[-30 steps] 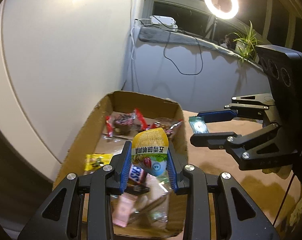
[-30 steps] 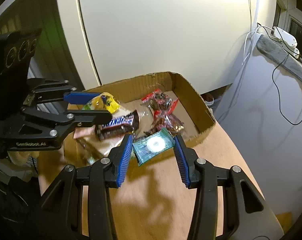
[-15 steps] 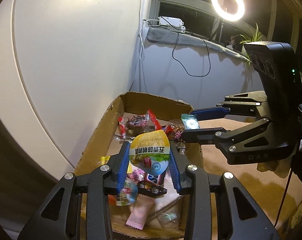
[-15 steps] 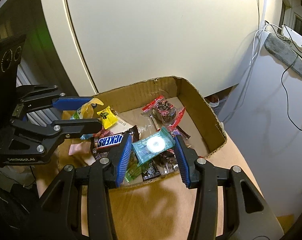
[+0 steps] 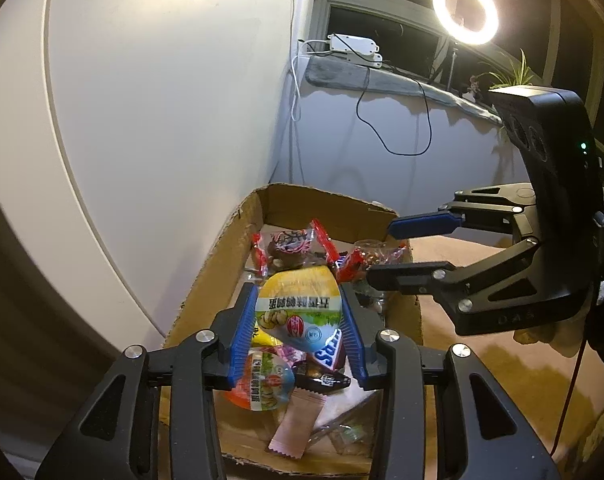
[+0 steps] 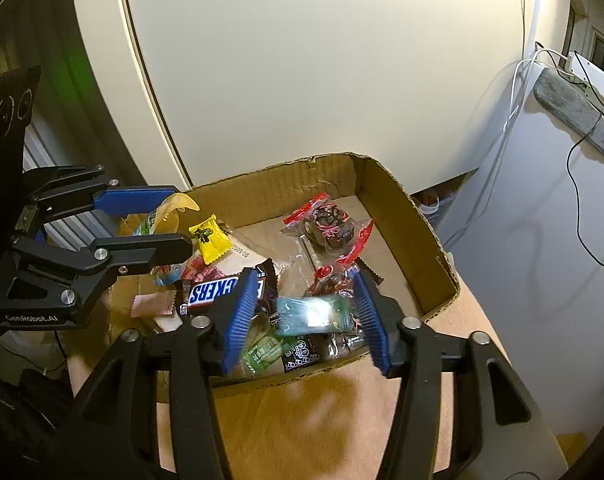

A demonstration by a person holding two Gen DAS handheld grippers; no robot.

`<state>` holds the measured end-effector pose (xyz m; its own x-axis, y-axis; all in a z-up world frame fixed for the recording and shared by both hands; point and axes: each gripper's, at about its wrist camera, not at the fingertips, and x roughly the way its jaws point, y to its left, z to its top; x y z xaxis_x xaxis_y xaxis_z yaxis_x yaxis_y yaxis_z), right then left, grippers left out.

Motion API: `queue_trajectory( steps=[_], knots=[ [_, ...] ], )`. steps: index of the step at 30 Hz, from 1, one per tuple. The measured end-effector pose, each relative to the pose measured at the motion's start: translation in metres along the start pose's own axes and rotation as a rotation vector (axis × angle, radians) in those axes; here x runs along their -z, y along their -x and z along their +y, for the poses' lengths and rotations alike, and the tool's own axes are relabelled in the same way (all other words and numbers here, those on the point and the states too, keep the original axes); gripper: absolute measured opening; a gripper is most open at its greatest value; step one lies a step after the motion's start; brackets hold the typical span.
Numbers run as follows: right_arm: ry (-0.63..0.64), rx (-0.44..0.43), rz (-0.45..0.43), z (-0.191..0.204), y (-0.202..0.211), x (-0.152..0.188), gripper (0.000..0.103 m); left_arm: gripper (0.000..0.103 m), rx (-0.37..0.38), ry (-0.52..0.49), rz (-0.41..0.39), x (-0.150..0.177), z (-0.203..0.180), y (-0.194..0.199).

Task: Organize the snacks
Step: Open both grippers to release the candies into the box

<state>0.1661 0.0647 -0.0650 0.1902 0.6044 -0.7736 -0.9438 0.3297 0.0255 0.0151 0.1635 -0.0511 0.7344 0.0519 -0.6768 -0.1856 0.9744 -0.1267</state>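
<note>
1. Drop-off is the step in hand, as I judge it: both grippers hang over the cardboard box (image 6: pixel 405 216), which already holds a Snickers bar (image 6: pixel 218 290), a yellow candy (image 6: pixel 208 238) and red-wrapped sweets (image 6: pixel 327 222).
2. My left gripper (image 5: pixel 300 316) is clamped on a yellow-and-green pouch (image 5: pixel 298 306), held above the near end of the box.
3. My right gripper (image 6: pixel 305 314) has its jaws spread wide; the teal packet (image 6: pixel 311 314) sits between them, and I cannot tell whether it touches either pad.
4. Next I want to part the left jaws and let the pouch fall inside the walls, then lift both tools away.
5. Compared with a second ago, both grippers have moved from the table side to over the box, and the right jaws have widened around the teal packet.
</note>
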Motion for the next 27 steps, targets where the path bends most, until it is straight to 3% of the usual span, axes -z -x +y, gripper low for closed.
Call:
queue_trajectory(
  steps=[7, 24, 27],
  knots=[
    [0.006, 0.012, -0.001, 0.001, 0.000, -0.001, 0.062, 0.047, -0.008, -0.002, -0.003, -0.001, 0.001, 0.000],
    [-0.014, 0.017, -0.025, 0.001, 0.019, 0.006, 0.064, 0.051, -0.027, -0.021, -0.026, 0.004, -0.006, 0.013],
    [-0.020, 0.024, -0.038, 0.004, 0.027, 0.009, 0.070, 0.053, -0.036, -0.025, -0.037, 0.007, -0.009, 0.021]
  ],
)
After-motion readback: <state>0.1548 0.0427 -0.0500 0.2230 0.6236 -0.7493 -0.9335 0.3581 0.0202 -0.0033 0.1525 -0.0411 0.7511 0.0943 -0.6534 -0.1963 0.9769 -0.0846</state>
